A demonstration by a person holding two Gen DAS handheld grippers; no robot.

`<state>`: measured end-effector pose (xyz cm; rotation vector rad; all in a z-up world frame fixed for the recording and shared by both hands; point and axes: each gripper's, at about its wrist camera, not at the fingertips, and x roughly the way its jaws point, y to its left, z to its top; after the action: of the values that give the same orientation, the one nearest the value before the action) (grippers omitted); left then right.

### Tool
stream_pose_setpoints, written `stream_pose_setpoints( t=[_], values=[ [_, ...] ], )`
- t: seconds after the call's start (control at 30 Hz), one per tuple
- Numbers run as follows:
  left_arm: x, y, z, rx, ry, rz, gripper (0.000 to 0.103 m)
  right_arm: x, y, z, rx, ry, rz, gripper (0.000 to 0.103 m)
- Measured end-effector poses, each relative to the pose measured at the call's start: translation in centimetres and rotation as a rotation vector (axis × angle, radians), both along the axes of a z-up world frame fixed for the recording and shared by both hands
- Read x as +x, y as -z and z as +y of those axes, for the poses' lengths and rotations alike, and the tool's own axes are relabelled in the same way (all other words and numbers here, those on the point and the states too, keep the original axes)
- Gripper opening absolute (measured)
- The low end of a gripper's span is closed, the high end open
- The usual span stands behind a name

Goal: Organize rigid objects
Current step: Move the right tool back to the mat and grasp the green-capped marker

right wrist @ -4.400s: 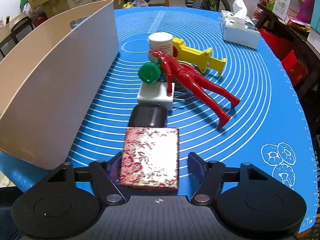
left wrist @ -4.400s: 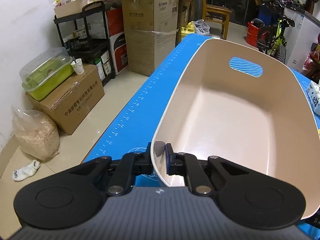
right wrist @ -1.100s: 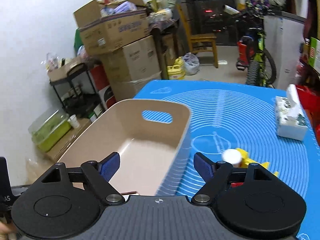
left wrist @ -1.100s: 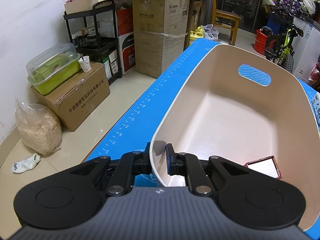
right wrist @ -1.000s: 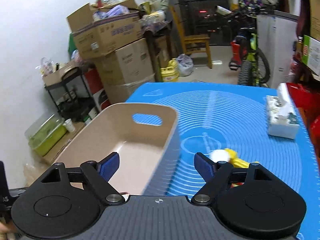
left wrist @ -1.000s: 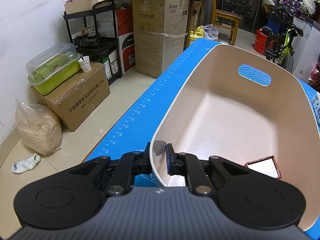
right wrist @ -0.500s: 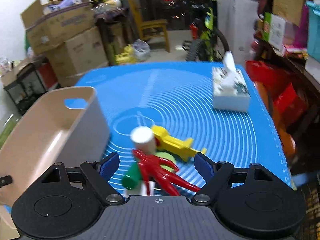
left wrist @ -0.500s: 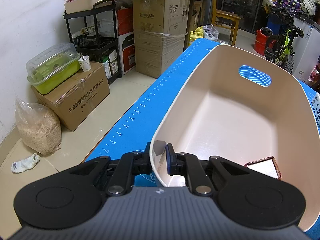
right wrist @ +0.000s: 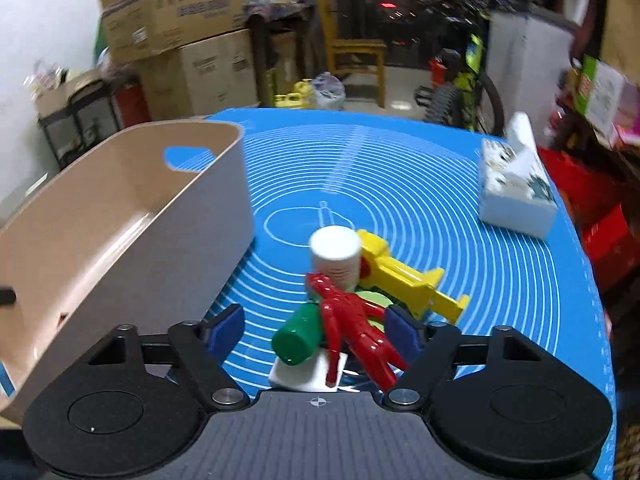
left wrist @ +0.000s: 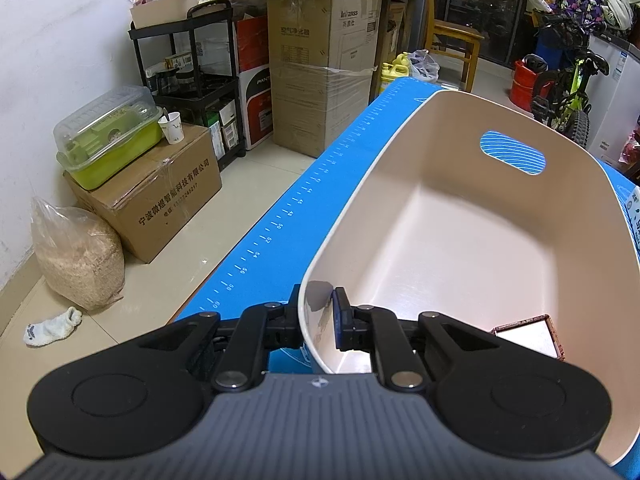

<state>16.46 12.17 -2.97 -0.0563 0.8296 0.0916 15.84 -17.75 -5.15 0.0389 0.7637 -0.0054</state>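
While left gripper (left wrist: 316,316) pinches bin (left wrist: 460,240) rim, right gripper (right wrist: 316,330), narrowing, straddles red figure (right wrist: 352,320)

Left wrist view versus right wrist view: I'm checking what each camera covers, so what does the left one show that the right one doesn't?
Only the left wrist view shows the left gripper clamped on the near rim of the beige bin, and the patterned box lying inside it.

Only the right wrist view shows the right gripper, jaws just closing but gripping nothing, above the pile: red figure, green cap, white jar, yellow toy, plus the tissue box.

Both show the bin and the blue mat.
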Motion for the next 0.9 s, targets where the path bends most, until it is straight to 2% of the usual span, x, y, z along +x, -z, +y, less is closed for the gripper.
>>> stream_pose_setpoints(
  t=[0.2,0.27,0.57,0.77,0.8,0.83,0.9],
  values=[
    [0.0,0.0,0.1,0.0,0.001,0.0,0.016,-0.3,0.0,0.8,-0.011,-0.055,-0.02,0.061],
    [0.0,0.0,0.1,0.0,0.001,0.0,0.016,-0.3,0.1,1.0,-0.005,-0.068,-0.02,0.05],
    [-0.1,0.0,0.2,-0.002,-0.001,-0.001,0.016,0.5,1.7,1.5,-0.051,-0.064,0.038,0.049],
    [-0.1,0.0,0.2,0.0,-0.002,-0.001,0.017,0.7,2.0,1.2,-0.046,-0.04,0.036,0.049],
    [-0.1,0.0,0.3,-0.001,-0.003,-0.001,0.017,0.7,2.1,1.1,-0.042,-0.037,0.034,0.039],
    [-0.1,0.0,0.2,-0.001,-0.002,-0.001,0.017,0.6,2.0,1.0,-0.047,-0.03,0.032,0.035],
    [-0.1,0.0,0.2,0.0,-0.002,-0.001,0.017,0.4,1.9,0.9,-0.046,-0.029,0.026,0.034]
  ],
)
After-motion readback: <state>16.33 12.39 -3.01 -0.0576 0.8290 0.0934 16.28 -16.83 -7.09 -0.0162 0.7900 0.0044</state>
